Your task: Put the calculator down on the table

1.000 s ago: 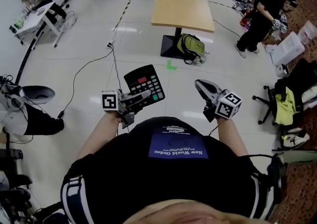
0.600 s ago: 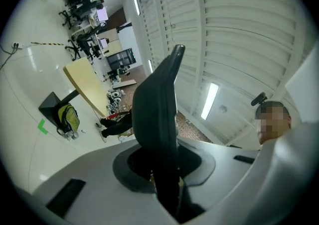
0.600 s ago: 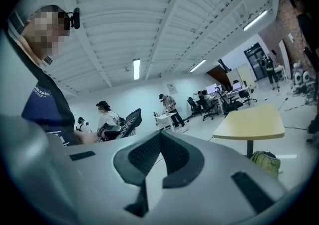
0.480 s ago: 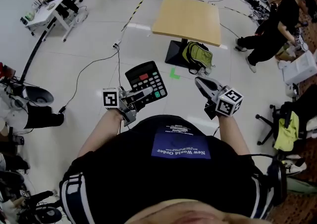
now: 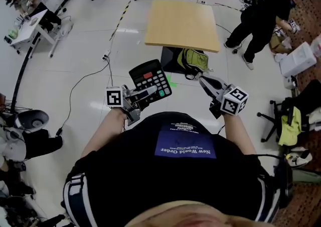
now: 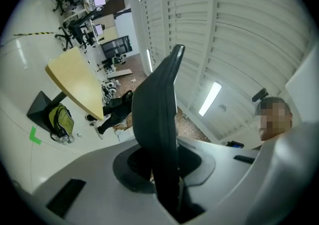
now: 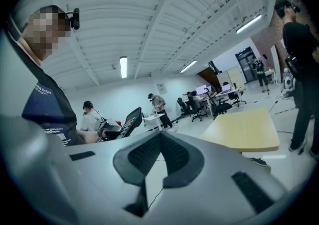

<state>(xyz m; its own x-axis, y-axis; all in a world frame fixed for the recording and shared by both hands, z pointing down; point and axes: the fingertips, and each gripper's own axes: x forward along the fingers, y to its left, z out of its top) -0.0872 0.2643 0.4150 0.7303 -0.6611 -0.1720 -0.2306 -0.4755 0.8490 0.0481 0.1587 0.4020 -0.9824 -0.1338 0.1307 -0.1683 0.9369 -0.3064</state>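
Left tongs (image 5: 149,92) clamp the calculator (image 5: 152,79); right tongs (image 5: 203,79) are closed, empty.

calculator (image 5: 153,77): black, red key | table (image 5: 181,24): tan | backpack (image 5: 193,60): green

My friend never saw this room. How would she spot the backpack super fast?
Find the light wooden table standing alone on the shiny white floor. Look down at its black foot: the backpack sits on the floor right against it. It is the only yellow-green bag there, with dark straps.
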